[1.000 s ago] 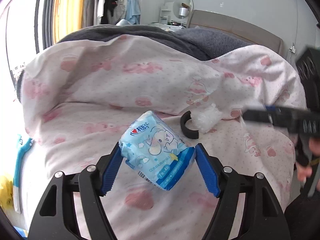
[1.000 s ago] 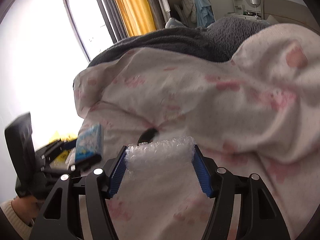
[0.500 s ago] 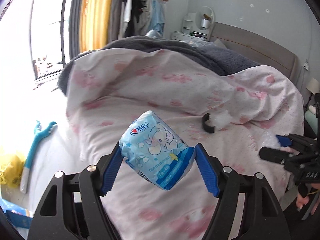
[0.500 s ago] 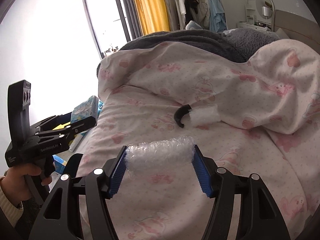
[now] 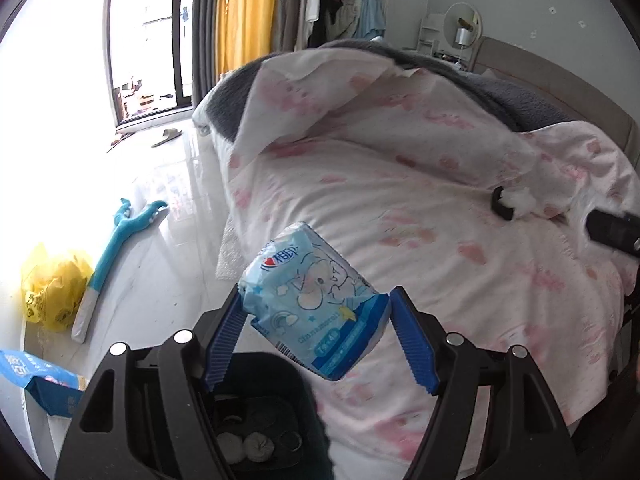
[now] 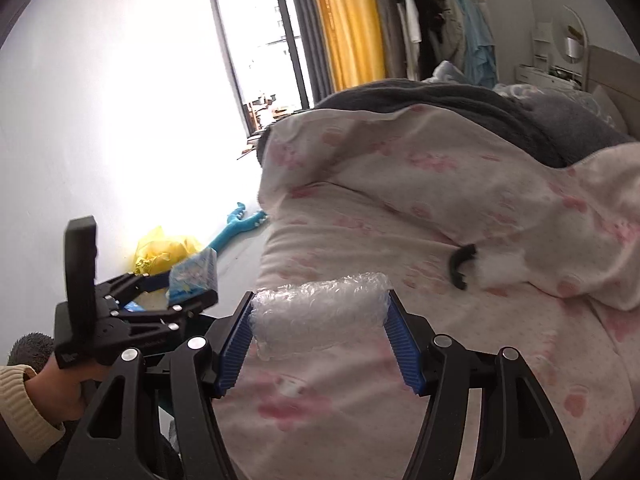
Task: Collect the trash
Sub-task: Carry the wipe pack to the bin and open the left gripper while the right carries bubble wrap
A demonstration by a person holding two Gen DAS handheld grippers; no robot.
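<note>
Left gripper (image 5: 316, 334) clamped on a light-blue tissue pack (image 5: 314, 304) with a cartoon elephant print — blue pads pressing its two lower sides, pack tilted, held in the air over the edge of the bed. Directly below it, at the foot of the left wrist view, a dark bin (image 5: 260, 420) stands on the floor beside the bed; a few pale wads and small rings lie in its bottom. Right gripper (image 6: 320, 320) clamped on a roll of clear bubble wrap (image 6: 322, 316), held crosswise between the pads above the pink-printed quilt (image 6: 400, 240). Farther up the quilt, near a fold, a black curved piece (image 6: 460, 266) lies touching a white fluffy wad (image 6: 498, 272) — both loose on the bed, well apart from either gripper. In the right wrist view the left gripper shows at lower left, with the person's hand (image 6: 68, 390) and a cream knit cuff on its handle. On the pale floor by the window: a yellow plastic bag (image 5: 52, 284), a teal long-handled tool (image 5: 116, 248) just beside it, and a blue package (image 5: 44, 384) near the picture's left edge. Grey blanket (image 5: 520, 100) piled over the far side of the bed; yellow curtain (image 5: 244, 12) behind.
</note>
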